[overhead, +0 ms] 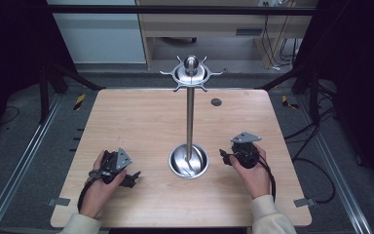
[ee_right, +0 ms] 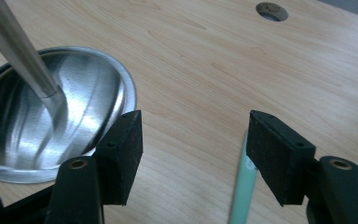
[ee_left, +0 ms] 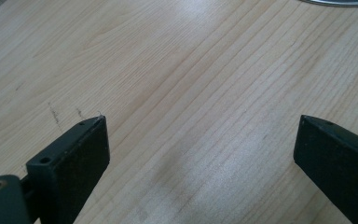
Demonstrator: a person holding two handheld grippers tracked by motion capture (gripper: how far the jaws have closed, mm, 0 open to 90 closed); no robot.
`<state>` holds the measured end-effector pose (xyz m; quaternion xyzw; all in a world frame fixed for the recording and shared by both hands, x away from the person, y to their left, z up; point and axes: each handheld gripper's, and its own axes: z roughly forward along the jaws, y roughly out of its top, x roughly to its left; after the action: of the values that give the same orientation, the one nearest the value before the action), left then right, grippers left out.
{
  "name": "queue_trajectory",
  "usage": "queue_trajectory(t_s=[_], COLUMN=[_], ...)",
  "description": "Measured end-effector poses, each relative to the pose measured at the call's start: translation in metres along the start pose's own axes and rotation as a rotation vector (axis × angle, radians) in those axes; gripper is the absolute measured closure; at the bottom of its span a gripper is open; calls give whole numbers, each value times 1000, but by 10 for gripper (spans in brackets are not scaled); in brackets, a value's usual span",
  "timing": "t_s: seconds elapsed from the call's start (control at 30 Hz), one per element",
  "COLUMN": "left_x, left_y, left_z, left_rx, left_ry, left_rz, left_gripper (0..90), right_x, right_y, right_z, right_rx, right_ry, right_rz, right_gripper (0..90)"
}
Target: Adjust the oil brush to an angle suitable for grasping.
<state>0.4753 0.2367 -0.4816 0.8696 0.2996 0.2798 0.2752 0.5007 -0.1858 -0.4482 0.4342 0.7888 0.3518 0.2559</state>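
A steel stand rises from the middle of the wooden table [overhead: 141, 117]: a round dished base [overhead: 189, 161], a thin upright pole [overhead: 190, 114] and a ring of hooks at the top [overhead: 191, 73]. My left gripper [overhead: 132, 178] rests at the front left, held by a hand, and stands open over bare wood [ee_left: 200, 126]. My right gripper [overhead: 224, 157] sits just right of the base, open [ee_right: 193, 140], with nothing between its fingers. The base [ee_right: 46, 116] and pole [ee_right: 18, 51] lie just left of its jaws. A pale green strip [ee_right: 244, 186] lies on the table beside its right jaw.
A small round hole [overhead: 216, 102] is set in the table behind the stand and appears far off in the right gripper view [ee_right: 271, 11]. Dark frame legs and cables [overhead: 316, 141] stand on the floor around the table.
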Motion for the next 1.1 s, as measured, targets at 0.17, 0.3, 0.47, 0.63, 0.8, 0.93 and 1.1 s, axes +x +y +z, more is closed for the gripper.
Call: queue_trajectory(t_s=[0.17, 0.3, 0.47, 0.63, 0.8, 0.93, 1.1], left_x=[-1, -1, 0, 0, 1, 0, 0], left_y=[0, 0, -1, -2, -3, -2, -1], left_z=[0, 0, 1, 1, 1, 1, 1], left_rx=[3, 5, 10, 12, 14, 13, 11], left_ry=[-2, -2, 7, 8, 10, 6, 4], left_rz=[7, 4, 4, -2, -1, 3, 7], left_gripper=[31, 31, 31, 31, 31, 31, 31], right_x=[-8, -18, -36, -54, -68, -72, -69], right_y=[-1, 6, 18, 24, 25, 17, 10], right_z=[4, 7, 17, 31, 47, 52, 57], right_rx=[8, 28, 68, 98, 90, 122, 172], right_ry=[-24, -61, -133, -165, -179, -158, -124], right_rz=[-4, 36, 72, 109, 165, 219, 229], right_gripper=[428, 431, 434, 473, 604, 781, 900])
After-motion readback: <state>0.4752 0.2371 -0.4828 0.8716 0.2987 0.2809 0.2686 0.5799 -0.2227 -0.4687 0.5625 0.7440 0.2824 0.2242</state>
